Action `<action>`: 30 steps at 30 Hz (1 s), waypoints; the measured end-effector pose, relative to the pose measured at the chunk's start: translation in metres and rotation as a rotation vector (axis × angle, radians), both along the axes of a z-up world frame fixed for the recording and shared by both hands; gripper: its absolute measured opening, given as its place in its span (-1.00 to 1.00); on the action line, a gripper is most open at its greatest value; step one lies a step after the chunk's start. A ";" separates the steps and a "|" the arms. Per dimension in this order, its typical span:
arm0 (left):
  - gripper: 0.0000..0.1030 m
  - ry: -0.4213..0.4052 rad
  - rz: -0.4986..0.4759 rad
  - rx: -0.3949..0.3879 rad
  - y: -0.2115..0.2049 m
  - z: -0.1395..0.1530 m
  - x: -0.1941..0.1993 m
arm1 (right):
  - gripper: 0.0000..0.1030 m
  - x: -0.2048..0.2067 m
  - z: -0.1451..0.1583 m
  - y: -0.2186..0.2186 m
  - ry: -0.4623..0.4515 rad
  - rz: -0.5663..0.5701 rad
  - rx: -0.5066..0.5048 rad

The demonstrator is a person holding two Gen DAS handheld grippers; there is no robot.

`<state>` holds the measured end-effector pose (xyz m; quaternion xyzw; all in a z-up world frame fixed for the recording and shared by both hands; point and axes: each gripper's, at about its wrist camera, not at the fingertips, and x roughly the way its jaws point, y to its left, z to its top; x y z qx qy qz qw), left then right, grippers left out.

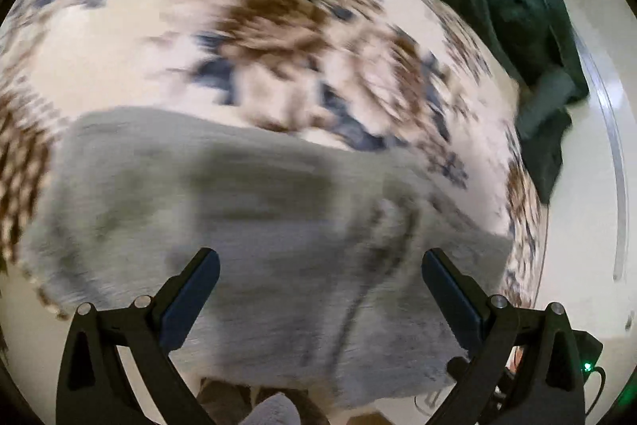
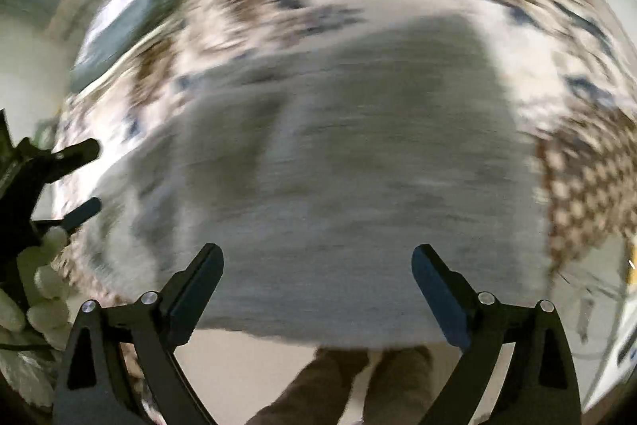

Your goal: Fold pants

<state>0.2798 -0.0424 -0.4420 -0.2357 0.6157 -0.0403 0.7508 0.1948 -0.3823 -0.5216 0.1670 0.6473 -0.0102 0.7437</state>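
Both views were badly motion-blurred. The left gripper (image 1: 320, 259) and the right gripper (image 2: 317, 255) each hung spread wide, gripping nothing, above the grey pants (image 1: 254, 218), lying flat and apparently folded from 6 o'clock to centre on the patterned cloth (image 1: 131, 66). Dark green clothing (image 1: 497, 2) lay at 2 o'clock.

The left gripper (image 1: 320, 265) and the right gripper (image 2: 317, 261) both point forward with jaws spread wide and nothing between the fingers.
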 end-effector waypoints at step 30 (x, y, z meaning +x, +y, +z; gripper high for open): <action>0.28 -0.037 0.015 -0.103 -0.016 -0.023 -0.003 | 0.89 -0.033 -0.009 -0.083 0.037 -0.200 -0.068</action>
